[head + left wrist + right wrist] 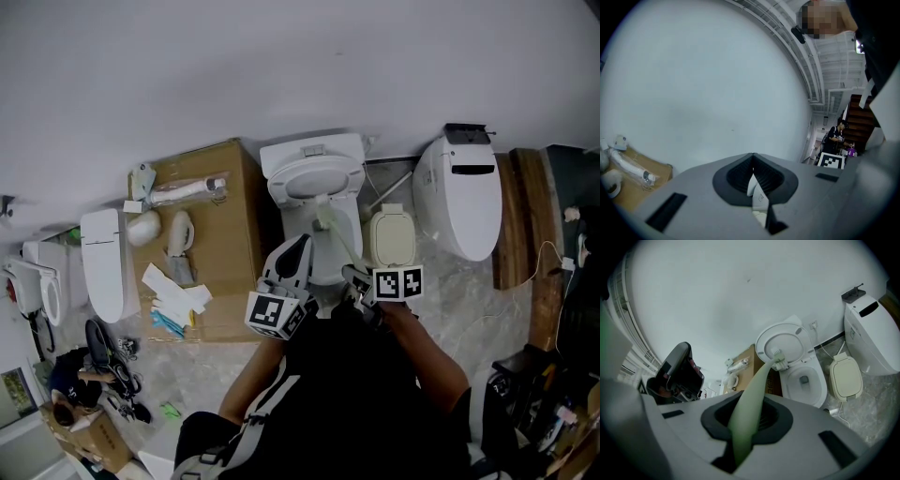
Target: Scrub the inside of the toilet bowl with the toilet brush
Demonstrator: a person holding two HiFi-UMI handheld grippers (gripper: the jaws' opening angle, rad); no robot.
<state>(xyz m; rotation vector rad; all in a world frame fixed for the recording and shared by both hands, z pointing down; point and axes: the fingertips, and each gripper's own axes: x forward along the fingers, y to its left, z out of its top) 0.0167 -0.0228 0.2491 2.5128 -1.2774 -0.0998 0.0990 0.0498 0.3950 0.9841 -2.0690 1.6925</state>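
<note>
Ahead of the right gripper (356, 275) and below it stands the toilet (313, 155), with its bowl (815, 385) open on the near side and the seat (785, 341) raised at the far side. The brush (758, 387) runs from this gripper straight out toward the toilet: the jaws are clamped on its pale green handle, which fills the gap between them. Its bristled head (778, 360) sits at the far end, level with the bottom of the raised seat and the back rim. It looks to be at the edge of the bowl rather than down inside it, though whether it touches the rim I cannot tell. The left gripper (753, 165) hangs just to the left of the right one, aimed at the bare wall above the toilet, jaws drawn nearly together with nothing of its own between them — only a sliver of white shows through the gap. To scrub well, I judge the head should dip forward and down off the rim into the bowl. The handle should be tilted so the bristles press flat against the inner wall, then worked round under the rim and down toward the drain. The grip sits far back on a long handle, so the head may wobble — steady, moderate pressure should serve better than force.
</note>
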